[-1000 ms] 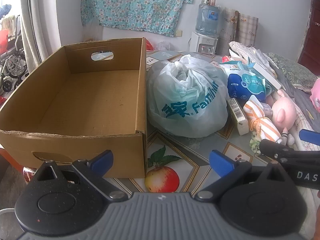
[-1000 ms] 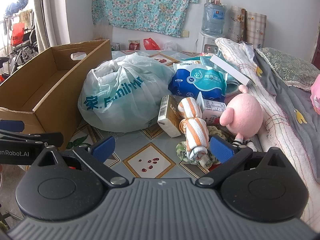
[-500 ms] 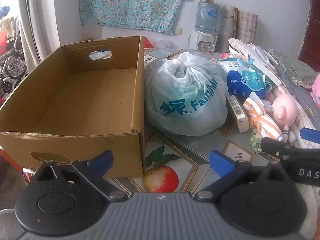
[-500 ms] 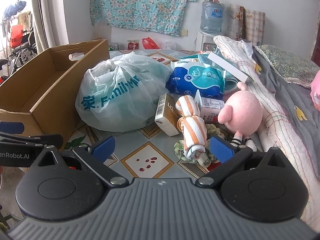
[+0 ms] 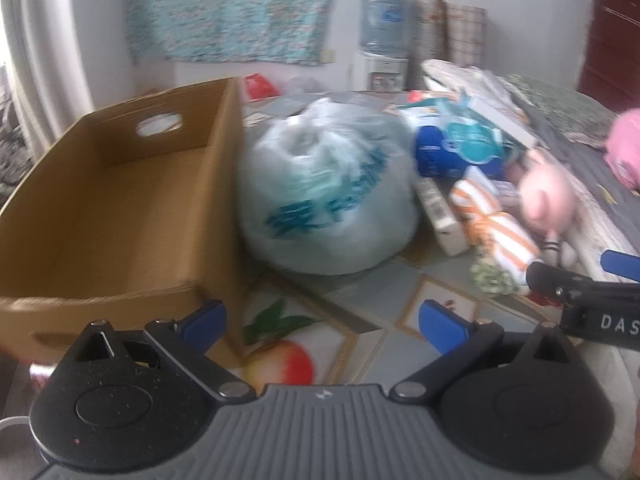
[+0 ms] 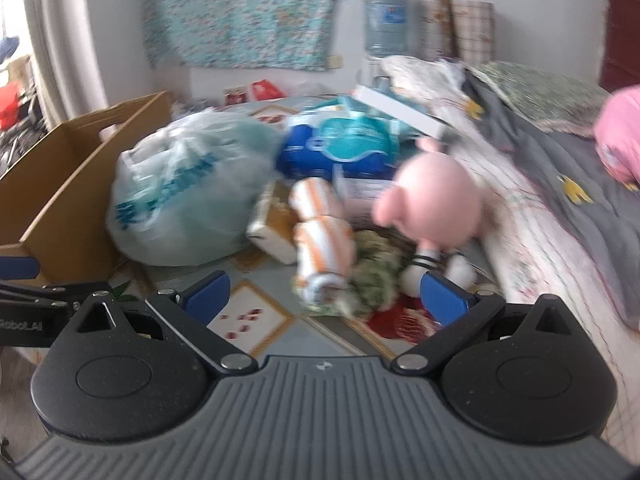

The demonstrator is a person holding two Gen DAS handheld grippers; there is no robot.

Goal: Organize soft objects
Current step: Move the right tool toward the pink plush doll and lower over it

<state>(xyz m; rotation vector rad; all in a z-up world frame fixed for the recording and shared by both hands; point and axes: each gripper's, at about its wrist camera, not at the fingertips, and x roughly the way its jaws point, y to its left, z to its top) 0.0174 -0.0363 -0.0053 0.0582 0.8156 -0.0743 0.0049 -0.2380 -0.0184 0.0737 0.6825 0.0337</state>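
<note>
You have a table (image 5: 360, 292) covered in a patterned cloth with fruit pictures. On it, the cardboard box (image 5: 120, 216) is your landmark, sitting at the left edge. Just right of the box lies a full plastic bag (image 5: 324, 200). Further right of the box come a small carton (image 6: 272, 228), an orange-striped towel roll (image 6: 320, 240), a green cloth (image 6: 372, 276) and a pink plush toy (image 6: 432, 204). Behind those, away from the box, rests a blue pack (image 6: 340, 148).
</note>
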